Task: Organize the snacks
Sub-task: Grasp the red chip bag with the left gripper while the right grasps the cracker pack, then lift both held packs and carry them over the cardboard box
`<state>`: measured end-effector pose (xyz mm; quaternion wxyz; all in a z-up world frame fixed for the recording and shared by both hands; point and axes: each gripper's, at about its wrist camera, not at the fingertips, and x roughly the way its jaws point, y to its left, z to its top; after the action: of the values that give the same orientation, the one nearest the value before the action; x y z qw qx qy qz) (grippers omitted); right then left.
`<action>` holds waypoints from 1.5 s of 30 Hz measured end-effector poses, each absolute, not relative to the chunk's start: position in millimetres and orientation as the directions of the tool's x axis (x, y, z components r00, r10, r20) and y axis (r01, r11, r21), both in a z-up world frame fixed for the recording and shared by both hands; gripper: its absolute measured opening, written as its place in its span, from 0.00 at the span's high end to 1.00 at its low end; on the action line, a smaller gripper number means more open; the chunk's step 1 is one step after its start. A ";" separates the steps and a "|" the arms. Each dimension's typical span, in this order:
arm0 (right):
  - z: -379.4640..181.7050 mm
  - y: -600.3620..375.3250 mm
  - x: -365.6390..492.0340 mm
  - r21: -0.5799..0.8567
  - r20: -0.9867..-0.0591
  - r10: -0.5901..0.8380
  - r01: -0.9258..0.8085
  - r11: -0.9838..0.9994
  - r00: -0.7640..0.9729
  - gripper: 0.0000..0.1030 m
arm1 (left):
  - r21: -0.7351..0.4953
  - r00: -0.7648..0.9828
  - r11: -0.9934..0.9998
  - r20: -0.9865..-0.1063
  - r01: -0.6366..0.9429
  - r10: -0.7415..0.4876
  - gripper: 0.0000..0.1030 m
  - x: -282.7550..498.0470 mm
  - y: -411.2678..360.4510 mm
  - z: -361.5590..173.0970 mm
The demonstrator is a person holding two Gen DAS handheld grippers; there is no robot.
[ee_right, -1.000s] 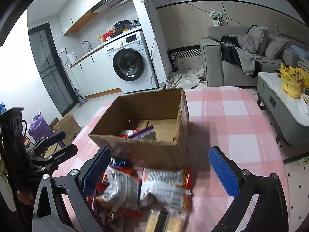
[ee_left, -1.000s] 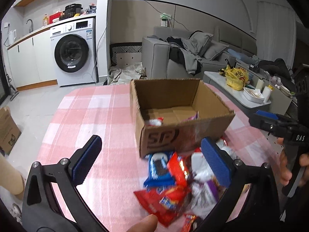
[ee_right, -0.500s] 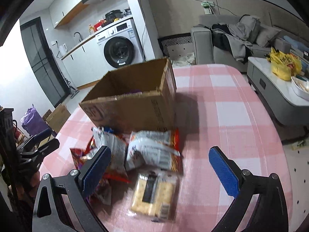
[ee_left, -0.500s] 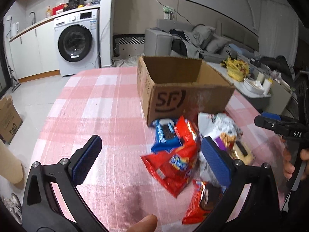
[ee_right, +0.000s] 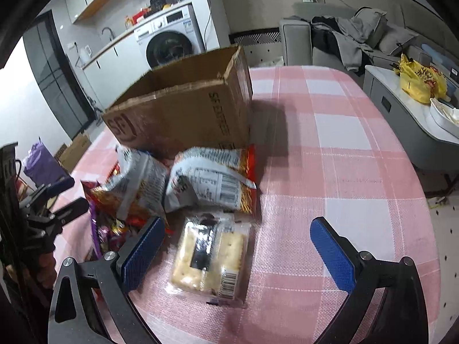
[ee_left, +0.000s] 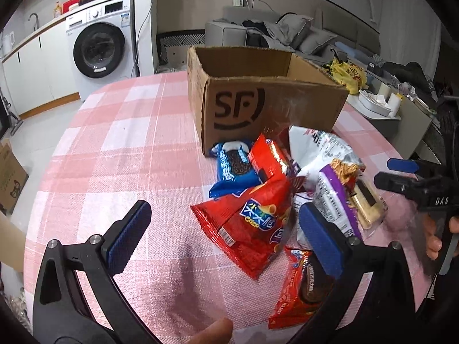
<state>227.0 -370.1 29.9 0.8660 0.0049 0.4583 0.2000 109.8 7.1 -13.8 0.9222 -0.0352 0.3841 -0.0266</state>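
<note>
Snacks heaped outside the box; sorting judged barely begun.

The counter (ee_left: 120, 149) is covered by a pink checked cloth. A cardboard box (ee_left: 266, 106) is seen upper centre of the left view; its inside is hidden, so its contents cannot be told. A pile of snacks is gathered against its front wall at centre right: a white noodle bag (ee_right: 212, 180), a red bag (ee_left: 252, 223), a blue cookie pack (ee_left: 232, 169) and a cracker pack (ee_right: 212, 255), lower centre of the right view. Nearly all is judged left to do. The left claw (ee_left: 223, 238) is held apart over the red bag, gripping nothing; the right claw (ee_right: 238, 252) is held apart around the cracker pack, not clamped.
</note>
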 end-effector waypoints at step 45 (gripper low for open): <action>10.9 -350.1 206.2 0.067 -0.846 0.314 -0.498 0.865 0.431 0.43 | -0.155 0.655 0.984 -0.734 0.090 -0.176 0.51 142.6 17.6 -59.7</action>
<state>206.2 -350.1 10.9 0.8404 -0.0966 0.4756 0.2414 142.6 17.6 -59.7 0.9083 -0.0524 0.4085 -0.0734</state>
